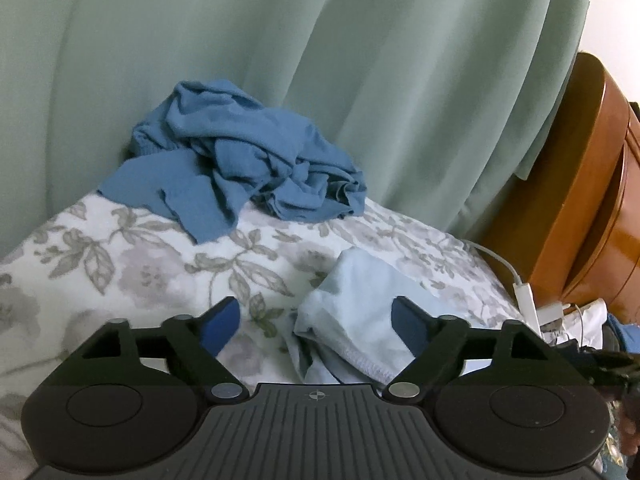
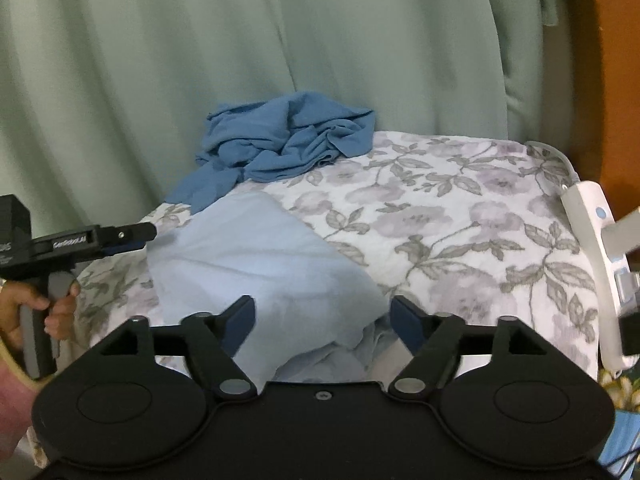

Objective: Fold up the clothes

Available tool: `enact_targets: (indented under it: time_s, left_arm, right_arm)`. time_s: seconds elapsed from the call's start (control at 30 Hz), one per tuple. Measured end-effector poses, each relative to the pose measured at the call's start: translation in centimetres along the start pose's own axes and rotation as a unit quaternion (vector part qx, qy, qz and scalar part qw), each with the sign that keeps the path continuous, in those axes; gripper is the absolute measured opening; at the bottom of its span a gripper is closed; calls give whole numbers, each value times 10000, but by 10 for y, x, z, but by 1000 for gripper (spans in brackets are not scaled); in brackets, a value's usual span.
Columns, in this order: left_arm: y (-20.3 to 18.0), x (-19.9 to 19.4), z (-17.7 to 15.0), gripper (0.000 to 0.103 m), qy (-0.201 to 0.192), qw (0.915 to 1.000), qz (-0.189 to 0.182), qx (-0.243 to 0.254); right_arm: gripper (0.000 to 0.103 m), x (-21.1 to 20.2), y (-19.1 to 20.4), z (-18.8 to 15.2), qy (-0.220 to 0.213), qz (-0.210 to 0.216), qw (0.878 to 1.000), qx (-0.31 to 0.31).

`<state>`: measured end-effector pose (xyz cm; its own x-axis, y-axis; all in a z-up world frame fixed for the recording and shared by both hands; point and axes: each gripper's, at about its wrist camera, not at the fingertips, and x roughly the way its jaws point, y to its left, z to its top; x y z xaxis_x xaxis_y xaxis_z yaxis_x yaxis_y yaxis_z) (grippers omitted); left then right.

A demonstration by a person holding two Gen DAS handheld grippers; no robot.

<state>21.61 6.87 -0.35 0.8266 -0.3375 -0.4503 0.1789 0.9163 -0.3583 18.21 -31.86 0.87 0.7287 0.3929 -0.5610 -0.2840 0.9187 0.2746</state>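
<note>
1. Curtain (image 2: 280,40): pale green, in hanging folds, closing off the whole far side behind the bed and part of its left side.
2. Person's hand (image 2: 36,308): far left in the right wrist view, wrapped round the grey handle of the left gripper (image 1: 316,322). That gripper reaches in from the left, and its tips sit at the left edge of the light blue garment (image 2: 256,264).
3. Left gripper, own view: jaws spread wide and released, pads clear of cloth. The left finger stands over bare bedspread; the right finger stands over the light blue garment's folded end.
4. Dark blue garment (image 1: 248,160): crumpled heap, unfolded, at the far left of the bed against the curtain. One flat flap trails toward the near side.
5. Light blue garment: lies flat near the middle-left of the bed, on the near side, its far corner close to the dark blue heap. A hemmed edge with visible stitching bunches at the near end.
6. Right gripper (image 2: 322,322): jaws wide apart, released, nothing clamped. The garment's near rumpled end lies below the gap.
7. Floral bedspread (image 2: 460,220): white with grey leaves. The widest bare stretch is right of the light blue garment, out to the bed's right edge.
8. White cable and plug (image 1: 524,292): on the bed's right edge.
9. Wooden furniture (image 1: 580,200): brown and glossy, just right of the bed.
</note>
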Motion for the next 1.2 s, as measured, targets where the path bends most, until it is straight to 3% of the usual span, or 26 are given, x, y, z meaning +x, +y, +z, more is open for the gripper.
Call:
enact_targets:
  time_s: [0.1, 0.13, 0.17, 0.2, 0.43, 0.6, 0.73, 0.9, 1.03, 1.1, 1.13, 1.2]
  left_arm:
    - [-3, 1, 5, 83, 9, 9999, 8, 115]
    - [-4, 2, 7, 88, 19, 9999, 10, 167]
    - [-5, 3, 10, 100, 28, 9997, 19, 230]
    - [-6, 5, 12, 103, 31, 9995, 23, 304]
    - [-7, 35, 28, 102, 336, 9974, -76, 640]
    - [-4, 60, 33, 98, 651, 9944, -405, 723]
    - [-3, 75, 30, 89, 860, 9911, -596, 820]
    - [9, 93, 24, 70, 1178, 9883, -815, 533]
    - [18, 99, 21, 62, 1249, 9862, -1046, 279]
    - [20, 100, 21, 55, 1303, 9844, -1173, 169]
    - [21, 101, 21, 46, 1334, 9831, -1243, 122]
    - [22, 101, 20, 42, 1356, 9825, -1275, 98]
  right_arm:
    - [84, -8, 3, -10, -65, 5, 9999, 137]
    - [84, -10, 4, -13, -77, 11, 9998, 200]
    - [84, -12, 4, -17, -89, 28, 9995, 292]
    - [84, -13, 4, -22, -96, 49, 9991, 414]
    - [84, -9, 4, -48, -63, 136, 9926, 1204]
    - [84, -2, 3, -56, -44, 173, 9870, 1595]
    - [81, 3, 5, -56, -50, 129, 9860, 1663]
    - [71, 8, 4, -55, -46, 116, 9849, 1724]
    - [59, 11, 1, -55, -64, 102, 9828, 1845]
    - [53, 12, -1, -55, -79, 113, 9810, 1934]
    - [48, 13, -2, -55, -82, 112, 9802, 1973]
    - [38, 14, -4, -56, -89, 97, 9786, 2053]
